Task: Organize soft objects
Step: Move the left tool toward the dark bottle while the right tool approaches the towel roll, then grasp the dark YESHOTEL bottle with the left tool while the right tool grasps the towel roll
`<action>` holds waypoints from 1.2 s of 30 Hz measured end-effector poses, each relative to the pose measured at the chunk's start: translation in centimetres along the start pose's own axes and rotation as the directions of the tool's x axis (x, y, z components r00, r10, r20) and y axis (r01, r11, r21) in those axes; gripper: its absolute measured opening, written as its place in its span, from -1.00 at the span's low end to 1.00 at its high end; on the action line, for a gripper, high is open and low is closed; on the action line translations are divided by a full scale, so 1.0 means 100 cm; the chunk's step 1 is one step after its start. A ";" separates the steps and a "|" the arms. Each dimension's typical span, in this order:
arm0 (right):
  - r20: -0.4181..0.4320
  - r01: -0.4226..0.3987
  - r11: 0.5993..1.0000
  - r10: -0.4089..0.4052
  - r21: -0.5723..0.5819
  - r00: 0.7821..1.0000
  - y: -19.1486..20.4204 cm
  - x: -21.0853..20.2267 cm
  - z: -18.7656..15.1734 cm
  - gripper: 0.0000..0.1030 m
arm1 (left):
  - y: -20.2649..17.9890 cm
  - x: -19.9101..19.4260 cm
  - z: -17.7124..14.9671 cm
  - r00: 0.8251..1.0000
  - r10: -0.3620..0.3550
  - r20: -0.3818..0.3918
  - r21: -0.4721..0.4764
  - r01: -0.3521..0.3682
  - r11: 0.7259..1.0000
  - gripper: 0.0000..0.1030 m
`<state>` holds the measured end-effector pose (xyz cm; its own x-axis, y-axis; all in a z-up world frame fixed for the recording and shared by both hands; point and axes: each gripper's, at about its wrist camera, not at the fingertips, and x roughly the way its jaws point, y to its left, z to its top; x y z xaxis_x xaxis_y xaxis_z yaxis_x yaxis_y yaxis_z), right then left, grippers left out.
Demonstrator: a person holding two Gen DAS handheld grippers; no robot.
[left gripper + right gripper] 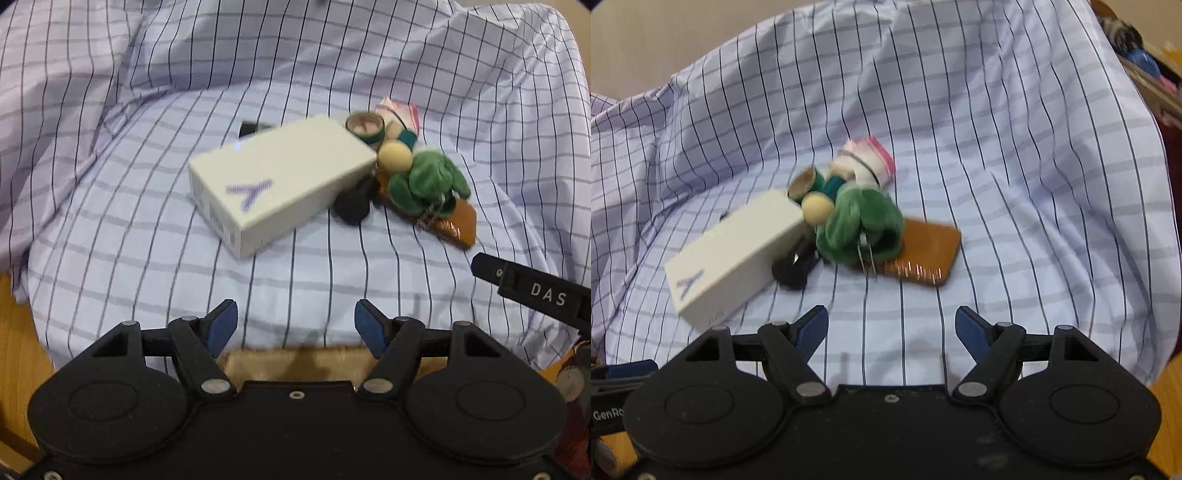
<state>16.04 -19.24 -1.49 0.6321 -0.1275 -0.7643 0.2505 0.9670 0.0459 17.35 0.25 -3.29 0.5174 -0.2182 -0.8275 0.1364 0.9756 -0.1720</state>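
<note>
A small heap lies on the striped shirt [110,229] [1015,147]. In it are a white box [280,181] [735,258], a green plush toy [424,181] [860,229], a cream ball [395,157] [817,208], a green-rimmed roll [365,127] [805,181], a pink-and-white soft thing [400,112] [868,158], a brown flat case [458,225] [923,254] and a black item [352,206] [792,271]. My left gripper [295,325] stands open short of the box, nothing between its blue pads. My right gripper [892,332] is open too, short of the plush, and shows as a black finger [532,291] in the left wrist view.
The shirt drapes over a raised surface and rises in folds behind the heap. A wooden floor [14,332] shows at the lower left. A wooden box [1152,74] with coloured items sits at the far right edge of the right wrist view.
</note>
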 end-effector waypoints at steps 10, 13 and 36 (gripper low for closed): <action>0.038 0.003 1.000 -0.002 -0.025 0.999 0.006 0.026 0.053 0.49 | 0.012 0.022 0.077 0.998 0.034 0.061 0.005 -0.034 0.999 0.44; 0.049 0.015 0.999 -0.013 -0.035 0.999 0.006 0.032 0.066 0.49 | 0.017 0.035 0.103 0.997 0.047 0.056 -0.002 -0.047 0.999 0.44; 0.033 0.050 0.997 -0.048 -0.061 0.998 0.009 0.093 0.117 0.51 | 0.031 0.185 0.203 0.972 0.007 -0.236 -0.017 -0.011 1.000 0.44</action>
<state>30.73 -22.11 -1.01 0.6431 -0.1808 -0.7442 0.2366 0.9711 -0.0314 44.48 -1.30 -8.30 0.3044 -0.1997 -0.9314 0.1162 0.9783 -0.1717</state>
